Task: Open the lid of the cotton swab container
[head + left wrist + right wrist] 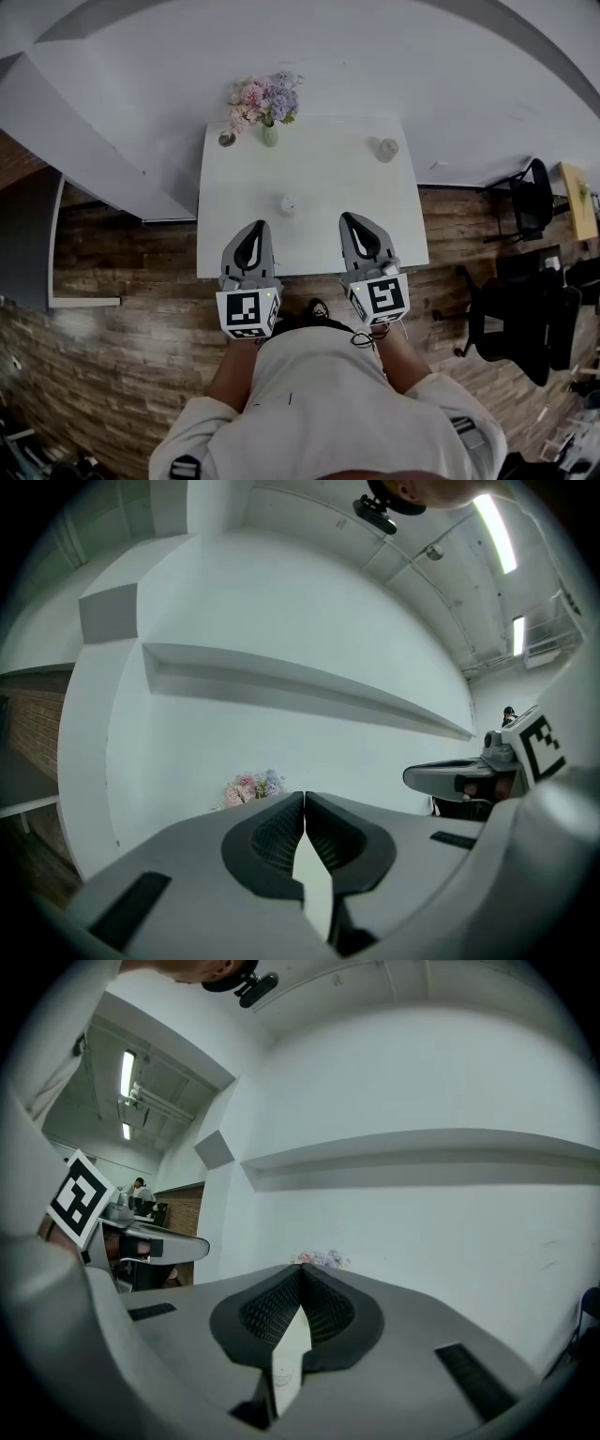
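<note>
The cotton swab container is judged to be the small pale item [288, 204] standing near the middle of the white desk [234, 187]. A second small round item [386, 148] toward the far right corner could also be it, as both are too small to identify with certainty. Whether the lid is on or off cannot be read at this size. A bunch of flowers [266, 101] stands at the far edge. The left gripper [255, 227] and the right gripper [348, 218] hang over the near edge of the desk, either side of the central item and well short of it. Each gripper's jaws are pressed together with nothing between them, and each gripper view looks level at the far wall, not down at the container. This arrangement fits two stages: grippers held ready with the lid closed, or grippers drawn clear with the lid already opened. The lid state must be confirmed before any further move can be specified. A grip on the container or lid would require spread jaws.
</note>
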`<state>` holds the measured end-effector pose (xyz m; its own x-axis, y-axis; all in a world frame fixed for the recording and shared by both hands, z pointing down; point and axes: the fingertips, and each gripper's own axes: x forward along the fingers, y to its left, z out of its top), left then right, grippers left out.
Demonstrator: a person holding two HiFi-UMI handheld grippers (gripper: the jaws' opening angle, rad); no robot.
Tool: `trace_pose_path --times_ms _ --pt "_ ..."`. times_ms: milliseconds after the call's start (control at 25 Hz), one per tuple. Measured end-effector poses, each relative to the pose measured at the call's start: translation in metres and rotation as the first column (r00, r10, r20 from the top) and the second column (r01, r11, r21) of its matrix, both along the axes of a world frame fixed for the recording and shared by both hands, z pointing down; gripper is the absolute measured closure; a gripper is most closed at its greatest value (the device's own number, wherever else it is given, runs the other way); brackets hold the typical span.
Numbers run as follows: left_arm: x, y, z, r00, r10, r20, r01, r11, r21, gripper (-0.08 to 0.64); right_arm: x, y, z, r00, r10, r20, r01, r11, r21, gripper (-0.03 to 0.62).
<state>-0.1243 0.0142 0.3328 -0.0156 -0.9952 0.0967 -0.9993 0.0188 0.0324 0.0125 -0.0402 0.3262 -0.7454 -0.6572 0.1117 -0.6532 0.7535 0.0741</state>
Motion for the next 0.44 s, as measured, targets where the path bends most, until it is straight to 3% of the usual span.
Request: trace_pose_path --times_ms 440 --pt "0.0031 0.0013 0.0015 1.0 0.009 0.007 -0.009 1.0 -0.002 0.538 -0.0047 0.0038 0.0042 1.0 -0.03 -0.008 0.03 1.0 -0.002 0.595"
